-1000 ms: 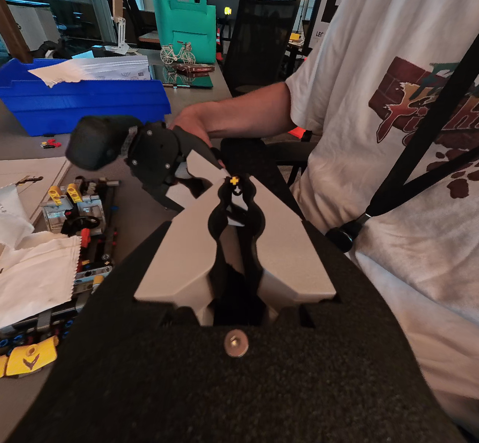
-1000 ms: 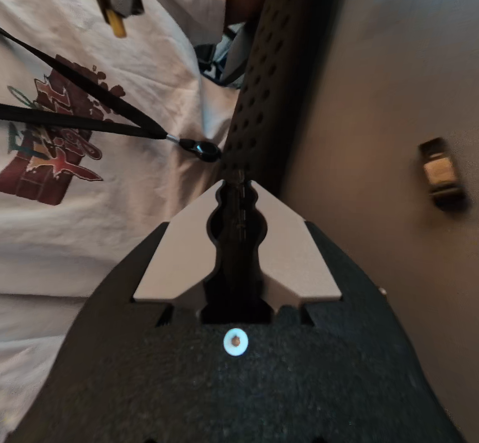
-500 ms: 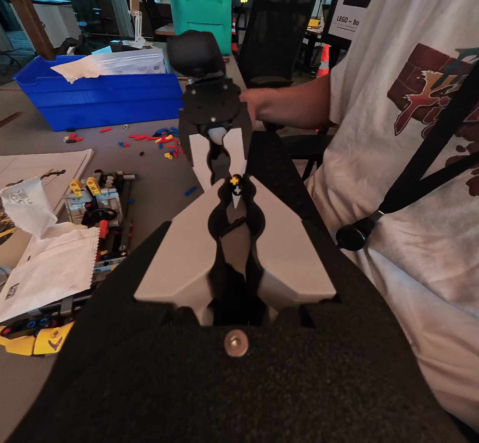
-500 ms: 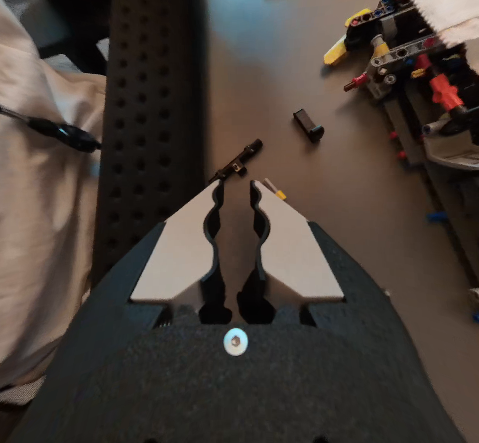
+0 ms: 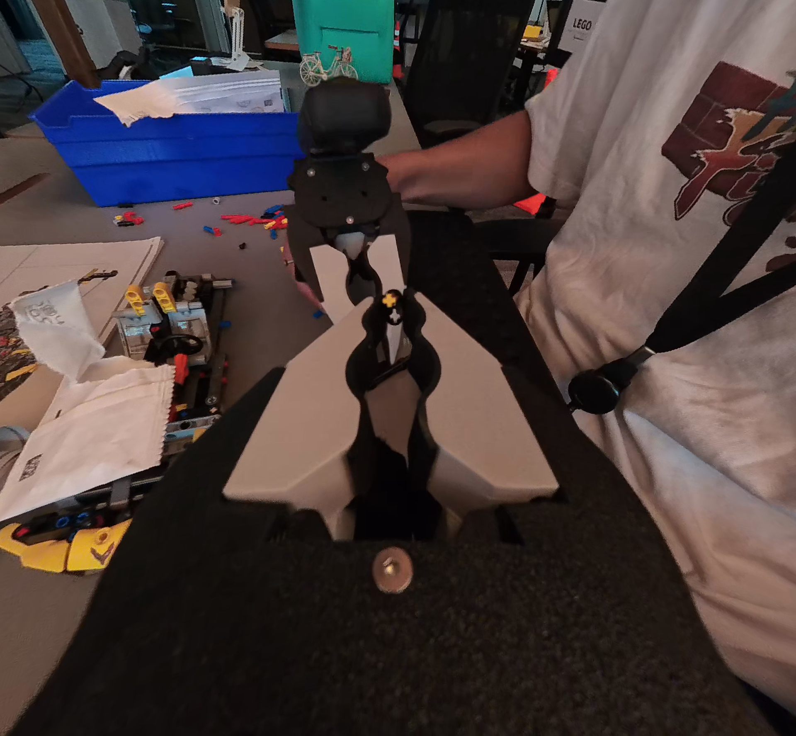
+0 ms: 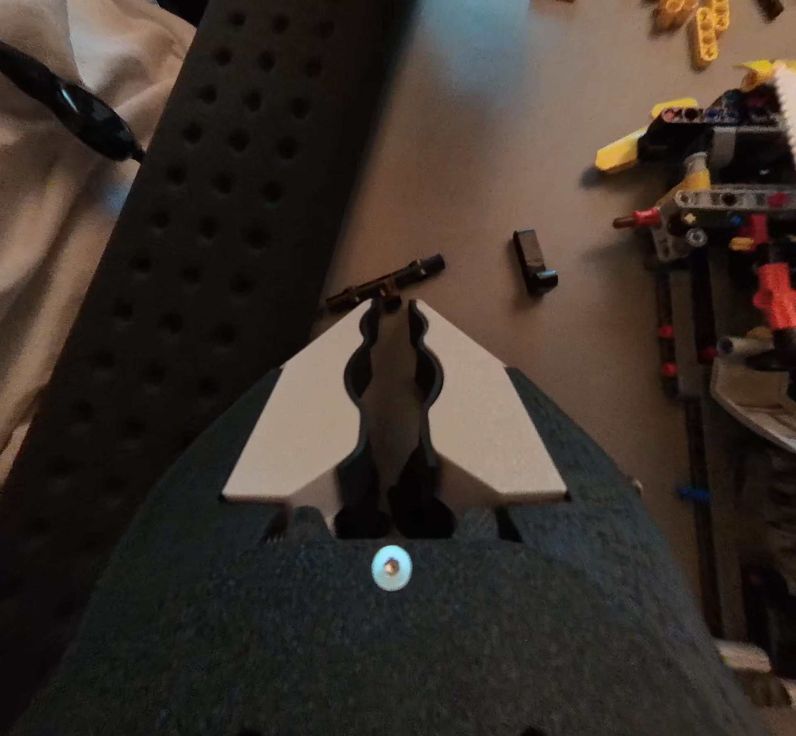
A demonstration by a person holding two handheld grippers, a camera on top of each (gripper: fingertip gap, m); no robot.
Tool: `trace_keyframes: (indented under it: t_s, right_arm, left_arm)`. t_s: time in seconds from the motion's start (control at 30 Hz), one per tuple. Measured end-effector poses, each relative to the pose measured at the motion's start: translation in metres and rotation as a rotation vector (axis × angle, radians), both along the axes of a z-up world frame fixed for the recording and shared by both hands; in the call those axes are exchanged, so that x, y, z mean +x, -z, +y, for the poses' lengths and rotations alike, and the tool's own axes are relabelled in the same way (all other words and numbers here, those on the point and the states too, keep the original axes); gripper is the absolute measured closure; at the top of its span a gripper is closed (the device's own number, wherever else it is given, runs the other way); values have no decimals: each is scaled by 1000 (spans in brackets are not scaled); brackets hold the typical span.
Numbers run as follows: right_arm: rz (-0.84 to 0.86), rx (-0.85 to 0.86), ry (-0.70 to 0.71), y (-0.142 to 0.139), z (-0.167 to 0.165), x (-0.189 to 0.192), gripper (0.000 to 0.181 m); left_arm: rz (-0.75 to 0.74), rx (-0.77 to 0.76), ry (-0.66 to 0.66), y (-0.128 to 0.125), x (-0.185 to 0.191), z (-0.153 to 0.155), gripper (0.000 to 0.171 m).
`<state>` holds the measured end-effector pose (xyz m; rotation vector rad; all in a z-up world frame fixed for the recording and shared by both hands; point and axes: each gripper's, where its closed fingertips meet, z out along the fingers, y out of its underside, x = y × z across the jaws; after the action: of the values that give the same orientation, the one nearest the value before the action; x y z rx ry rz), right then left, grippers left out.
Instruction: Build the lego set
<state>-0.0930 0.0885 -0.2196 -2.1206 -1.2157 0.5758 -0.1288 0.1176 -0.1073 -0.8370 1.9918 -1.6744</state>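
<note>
My left gripper is shut on a small black piece with a yellow cross-shaped axle end and holds it above the table's near edge. My right gripper points down at the table, open with a narrow gap. A thin black axle piece lies at its fingertips, its short stub between them. The right gripper also shows in the left wrist view, just beyond the left fingertips. The partly built grey, black and yellow model stands to the left and shows in the right wrist view.
A black perforated strip runs along the table edge by a person's white shirt. A small black piece and yellow pieces lie loose. White paper bags, a booklet and a blue bin are at the left.
My right gripper swung from facing the shirt down to the table, opened, then moved closer over the black axle piece. My left gripper kept its hold on the yellow-tipped piece.
</note>
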Motion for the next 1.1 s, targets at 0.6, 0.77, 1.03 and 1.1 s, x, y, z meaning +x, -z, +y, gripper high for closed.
trace_keyframes:
  t_s: [0.6, 0.77, 1.03, 1.1]
  right_arm:
    - [-91, 10, 885, -4, 31, 51, 162]
    - [-92, 134, 615, -31, 33, 56, 166]
    - [-289, 111, 5, -3, 34, 46, 164]
    - [-302, 106, -58, -8, 39, 44, 166]
  left_arm:
    - [12, 12, -20, 4, 3, 3, 167]
    - [4, 12, -24, 2, 3, 4, 166]
    - [22, 25, -37, 8, 5, 7, 167]
    - [24, 26, -40, 8, 5, 8, 166]
